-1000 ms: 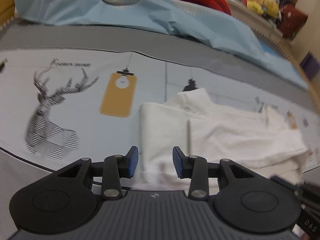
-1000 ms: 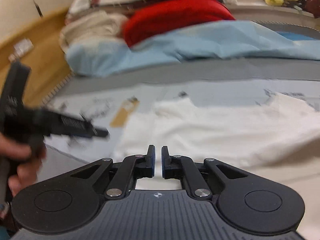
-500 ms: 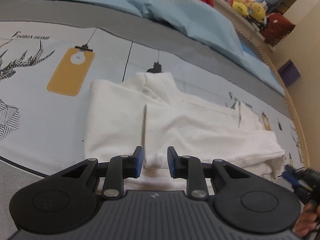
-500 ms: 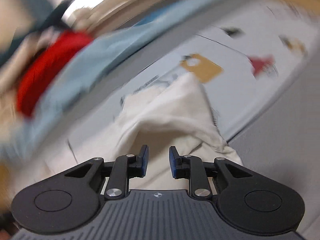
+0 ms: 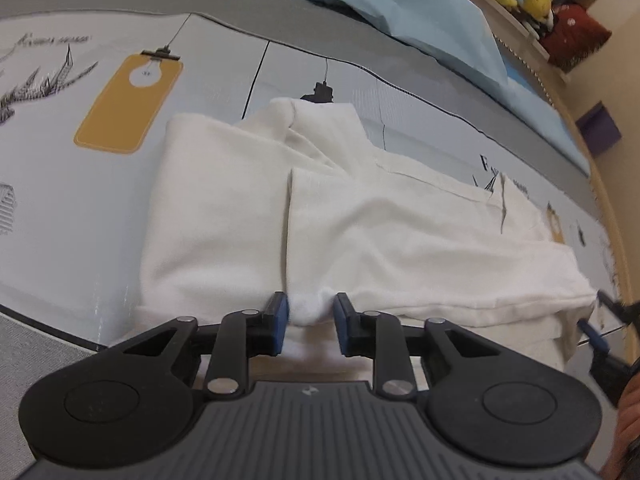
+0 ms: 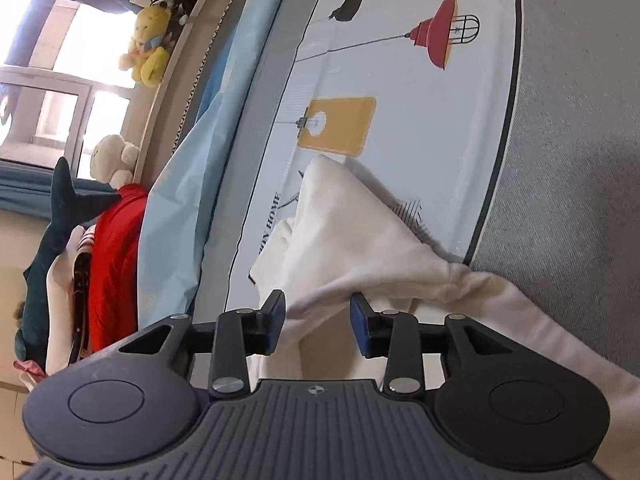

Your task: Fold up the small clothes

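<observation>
My left gripper has just been closing and pinches a bunched corner of the white garment. My right gripper, jaws just opening and spread, straddles its far end. The garment lies half-folded on the printed bedsheet.

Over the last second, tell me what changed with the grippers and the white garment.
The left gripper came down to the white garment; its jaws have been closing, and a bunched fold at the near edge sits between them. The right gripper swung to the garment's other end and rolled sideways; its jaws have been opening over the cloth. The garment stayed flat on the printed sheet.
</observation>
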The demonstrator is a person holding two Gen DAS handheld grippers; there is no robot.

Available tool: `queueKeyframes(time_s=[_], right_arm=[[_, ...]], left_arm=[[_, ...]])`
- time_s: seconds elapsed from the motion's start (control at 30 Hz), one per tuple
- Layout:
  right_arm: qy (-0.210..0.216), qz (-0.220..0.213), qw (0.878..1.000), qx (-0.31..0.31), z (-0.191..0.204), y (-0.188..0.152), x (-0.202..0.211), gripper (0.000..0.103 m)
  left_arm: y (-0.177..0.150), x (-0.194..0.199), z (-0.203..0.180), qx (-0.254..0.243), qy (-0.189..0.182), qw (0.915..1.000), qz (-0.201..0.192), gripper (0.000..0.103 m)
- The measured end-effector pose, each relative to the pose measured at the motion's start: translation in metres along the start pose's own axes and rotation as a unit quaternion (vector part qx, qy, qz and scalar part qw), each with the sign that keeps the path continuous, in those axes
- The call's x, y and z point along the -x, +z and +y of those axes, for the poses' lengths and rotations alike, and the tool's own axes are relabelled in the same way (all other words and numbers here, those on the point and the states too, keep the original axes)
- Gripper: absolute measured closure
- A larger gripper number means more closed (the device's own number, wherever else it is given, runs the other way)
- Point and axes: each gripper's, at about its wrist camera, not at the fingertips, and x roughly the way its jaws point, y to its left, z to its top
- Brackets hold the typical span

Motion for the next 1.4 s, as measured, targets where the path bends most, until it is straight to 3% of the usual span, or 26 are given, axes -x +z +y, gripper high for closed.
queueKeyframes(time_s=[0.03,0.13,0.23,0.27,0.3,0.33,0.37,0.5,0.57,0.7,0.73,0.8,0.9,0.97,1.03,1.1,1.17,1.2,1.23,1.27,1.37,1.4], right_arm=[[-0.001,0.001,1.0,-0.003,0.0,0.001,-0.002,0.061],[-0.012,0.008,0.999,-0.041,-0.009,0.002,-0.012,0.06],[-0.022,0.009,0.998,-0.058,-0.014,0.0,-0.014,0.061],[-0.024,0.001,0.998,-0.05,-0.013,0.001,-0.011,0.067],[-0.025,-0.013,0.999,-0.039,-0.01,0.001,-0.007,0.085],[-0.02,-0.022,0.999,-0.032,-0.008,0.002,-0.004,0.096],[-0.016,-0.035,0.999,-0.025,-0.005,0.003,0.0,0.099],[-0.021,-0.084,0.996,0.032,0.017,-0.002,0.025,0.099],[-0.079,-0.065,0.993,0.062,0.021,-0.005,0.021,0.099],[-0.192,-0.018,0.979,0.064,0.004,-0.009,0.005,0.095],[-0.204,-0.02,0.976,0.069,0.006,-0.01,0.005,0.093],[-0.226,-0.044,0.969,0.095,0.017,-0.012,0.013,0.092],[-0.224,-0.107,0.959,0.139,0.039,-0.019,0.033,0.092],[-0.187,-0.136,0.957,0.175,0.05,-0.025,0.041,0.092],[-0.135,-0.12,0.961,0.21,0.055,-0.025,0.035,0.092],[-0.13,-0.097,0.96,0.228,0.052,-0.023,0.019,0.092],[-0.185,-0.063,0.957,0.216,0.034,-0.017,0.001,0.092],[-0.225,-0.041,0.955,0.189,0.02,-0.012,-0.006,0.092],[-0.24,-0.03,0.959,0.148,0.004,-0.006,-0.006,0.092],[-0.221,-0.037,0.967,0.12,-0.004,-0.002,0.0,0.092],[-0.196,-0.063,0.967,0.147,0.012,0.005,0.008,0.085],[-0.17,-0.073,0.969,0.163,0.018,0.008,0.009,0.075]], left_arm=[[0.0,0.001,-0.002,-0.007,0.007,0.9999,-0.003,0.091],[0.0,0.006,-0.004,-0.021,0.012,0.9996,-0.013,0.102],[0.003,0.015,-0.003,-0.021,0.005,0.9995,-0.024,0.102],[0.004,0.02,-0.003,-0.023,0.003,0.9993,-0.031,0.102],[0.005,0.025,-0.002,-0.023,0.0,0.999,-0.038,0.103],[0.007,0.032,0.0,-0.019,-0.007,0.9987,-0.047,0.103],[0.01,0.038,0.001,-0.016,-0.014,0.9983,-0.054,0.103],[0.015,0.066,0.007,-0.01,-0.02,0.9963,-0.083,0.103],[0.015,0.067,0.012,-0.012,-0.006,0.9976,-0.067,0.103],[0.004,0.04,0.012,-0.048,0.028,0.9983,0.018,0.102],[0.002,0.037,0.008,-0.064,0.044,0.9966,0.025,0.102],[0.001,0.042,0.001,-0.089,0.063,0.9941,0.003,0.101],[0.004,0.049,-0.003,-0.084,0.027,0.9959,-0.019,0.101],[0.004,0.05,-0.005,-0.082,0.011,0.996,-0.032,0.101],[0.003,0.045,-0.006,-0.083,0.004,0.9961,-0.032,0.101],[-0.001,0.03,-0.007,-0.083,0.018,0.9963,-0.01,0.097],[-0.007,0.01,-0.001,-0.087,0.058,0.9937,0.041,0.095],[-0.009,0.008,0.0,-0.088,0.06,0.9934,0.041,0.095],[-0.008,0.011,-0.001,-0.088,0.057,0.9938,0.038,0.095],[-0.006,0.015,-0.002,-0.087,0.055,0.9941,0.035,0.095],[0.0,0.029,-0.004,-0.084,0.036,0.9958,0.007,0.092],[0.0,0.031,-0.004,-0.079,0.031,0.9964,0.002,0.092]])
